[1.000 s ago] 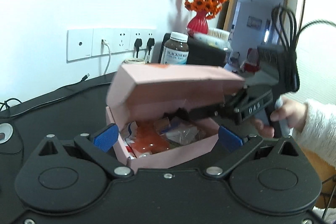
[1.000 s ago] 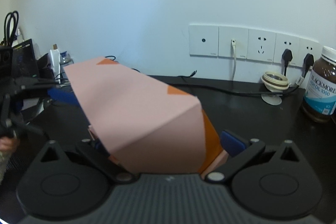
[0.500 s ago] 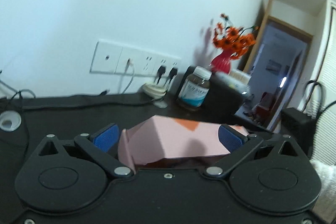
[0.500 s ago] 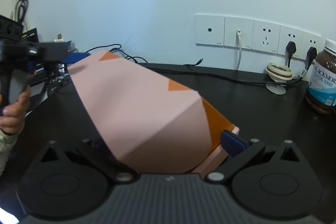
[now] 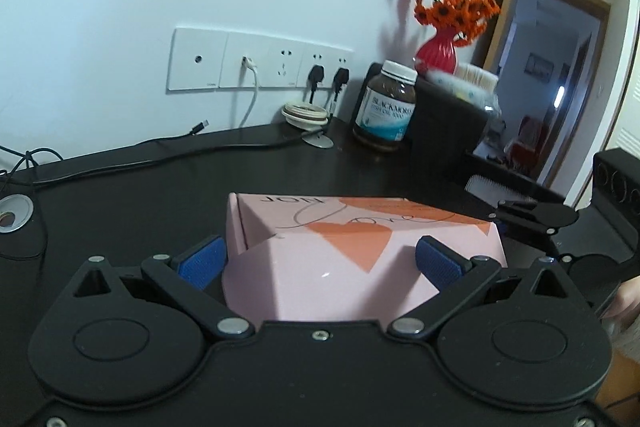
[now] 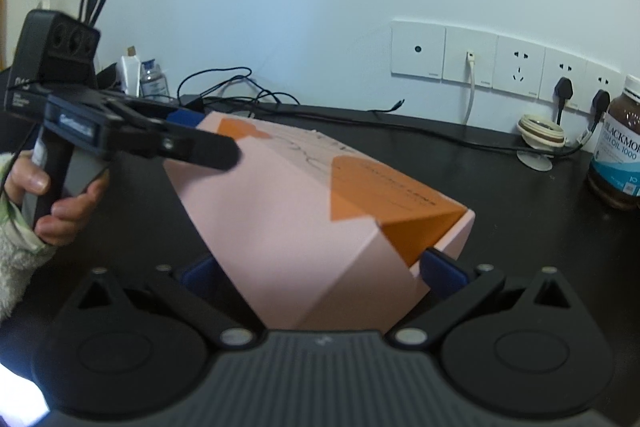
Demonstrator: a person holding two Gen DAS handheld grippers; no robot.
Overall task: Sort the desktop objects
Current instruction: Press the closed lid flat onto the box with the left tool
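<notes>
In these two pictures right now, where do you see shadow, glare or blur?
Left wrist view: the orange flowers cast a soft shadow on the wall, a small glare spot sits on the pink box, and the doorway side is blurred. Right wrist view: the left gripper is blurred, and the wall sockets bend from fisheye distortion.

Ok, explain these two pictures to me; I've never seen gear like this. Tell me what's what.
No robot here: a person holds two handheld grippers, each with a camera looking out between its blue-padded jaws. One picture comes from the left gripper, the other from the right gripper. Both sets of jaws are open around a pink box with orange hearts, lid down, on the black desk. Neither clearly clamps it. In the right view you see the hand holding the other gripper. Behind stand a fish oil bottle, wall sockets and a red vase of orange flowers.
</notes>
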